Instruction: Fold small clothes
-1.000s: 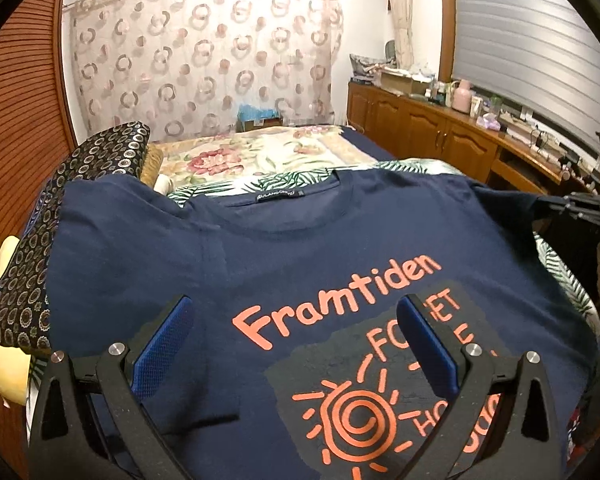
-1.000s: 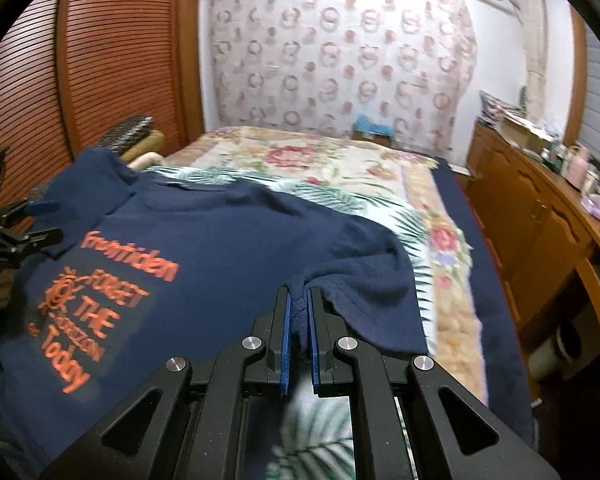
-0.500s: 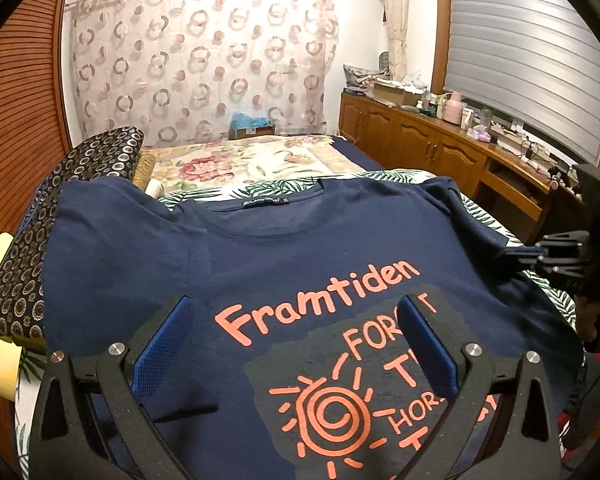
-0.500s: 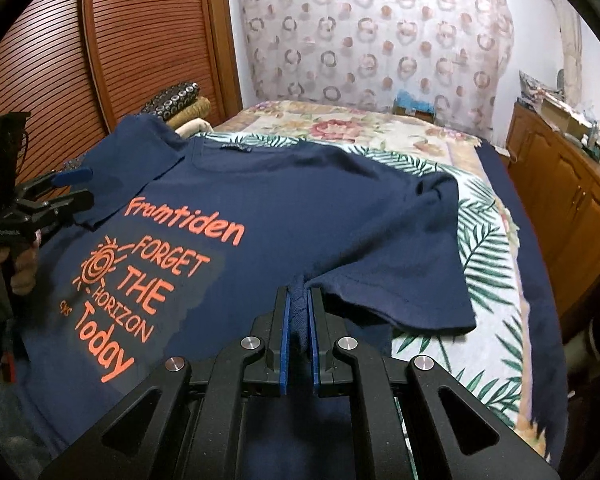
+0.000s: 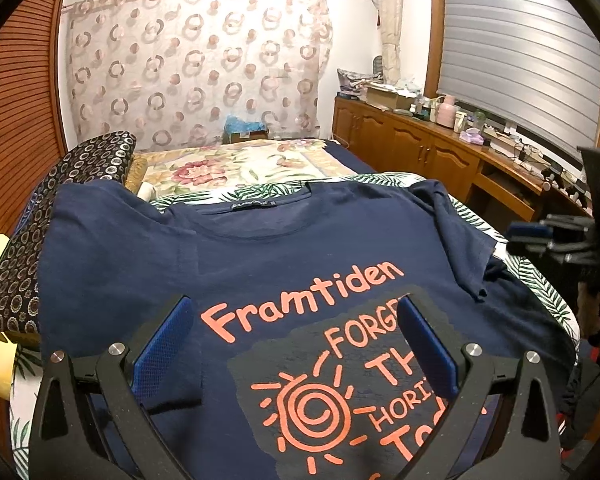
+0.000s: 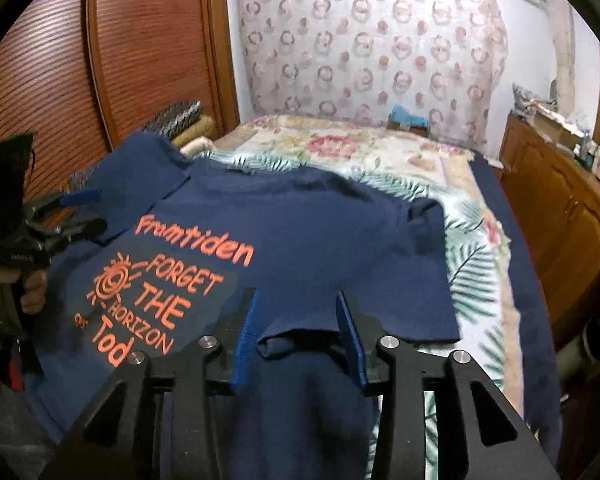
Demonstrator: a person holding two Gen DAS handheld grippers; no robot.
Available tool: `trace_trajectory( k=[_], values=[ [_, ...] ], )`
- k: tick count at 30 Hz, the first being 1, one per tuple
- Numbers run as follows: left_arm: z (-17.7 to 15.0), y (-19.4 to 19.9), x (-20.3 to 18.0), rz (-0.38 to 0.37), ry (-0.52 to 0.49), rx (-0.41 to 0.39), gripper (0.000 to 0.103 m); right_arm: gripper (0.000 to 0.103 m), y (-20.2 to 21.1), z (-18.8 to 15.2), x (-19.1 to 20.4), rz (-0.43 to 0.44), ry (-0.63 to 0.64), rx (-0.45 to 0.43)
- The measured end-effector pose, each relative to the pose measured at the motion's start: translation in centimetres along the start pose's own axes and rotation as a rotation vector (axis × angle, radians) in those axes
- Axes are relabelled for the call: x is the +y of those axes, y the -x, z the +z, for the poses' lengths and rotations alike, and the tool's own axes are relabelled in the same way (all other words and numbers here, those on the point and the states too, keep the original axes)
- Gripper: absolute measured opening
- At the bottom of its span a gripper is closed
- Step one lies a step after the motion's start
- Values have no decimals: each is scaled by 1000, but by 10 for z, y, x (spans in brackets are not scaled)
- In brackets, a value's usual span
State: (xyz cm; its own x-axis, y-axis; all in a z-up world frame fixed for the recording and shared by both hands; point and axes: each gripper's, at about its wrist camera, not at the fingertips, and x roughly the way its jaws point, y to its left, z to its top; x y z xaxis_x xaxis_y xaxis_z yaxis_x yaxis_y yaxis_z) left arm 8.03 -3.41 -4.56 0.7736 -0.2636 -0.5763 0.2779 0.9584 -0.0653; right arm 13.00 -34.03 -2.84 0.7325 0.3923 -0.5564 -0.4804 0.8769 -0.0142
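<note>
Flat on the bed (image 5: 236, 168) lies the shirt (image 5: 284, 248), its print partly hidden behind the left gripper (image 5: 296, 344), spread wide, empty; right gripper (image 6: 298, 332) likewise parted, straddling a loose fold.

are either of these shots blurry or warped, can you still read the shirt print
Left wrist view: sharp, strong fisheye bending at the edges; "Framtiden" on the navy t-shirt reads clearly between the open left gripper. Right wrist view: slight motion blur, print still legible beside the open right gripper.
</note>
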Motion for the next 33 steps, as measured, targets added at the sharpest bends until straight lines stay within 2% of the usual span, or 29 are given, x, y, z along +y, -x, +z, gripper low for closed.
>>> trace_trajectory(
  k=[4,10,16,30,32,33],
  values=[
    [-2,0,-3,-7,0,2,102,43,3,1,-17,-67,-25,-8],
    [-3,1,-5,-12,1,3,102,43,-24,-8,-55,-137,-95,63],
    [-5,0,-8,-13,-3,8,102,43,-56,-22,-76,-138,-167,152],
    [-5,-1,-7,-12,-1,8,102,43,-62,-17,-90,-173,-155,167],
    [-6,-1,-7,-11,1,7,102,35,-65,-17,-88,-157,-136,163],
    [-6,-1,-7,-11,2,7,102,22,-64,-17,-86,-131,-126,162]
  ],
)
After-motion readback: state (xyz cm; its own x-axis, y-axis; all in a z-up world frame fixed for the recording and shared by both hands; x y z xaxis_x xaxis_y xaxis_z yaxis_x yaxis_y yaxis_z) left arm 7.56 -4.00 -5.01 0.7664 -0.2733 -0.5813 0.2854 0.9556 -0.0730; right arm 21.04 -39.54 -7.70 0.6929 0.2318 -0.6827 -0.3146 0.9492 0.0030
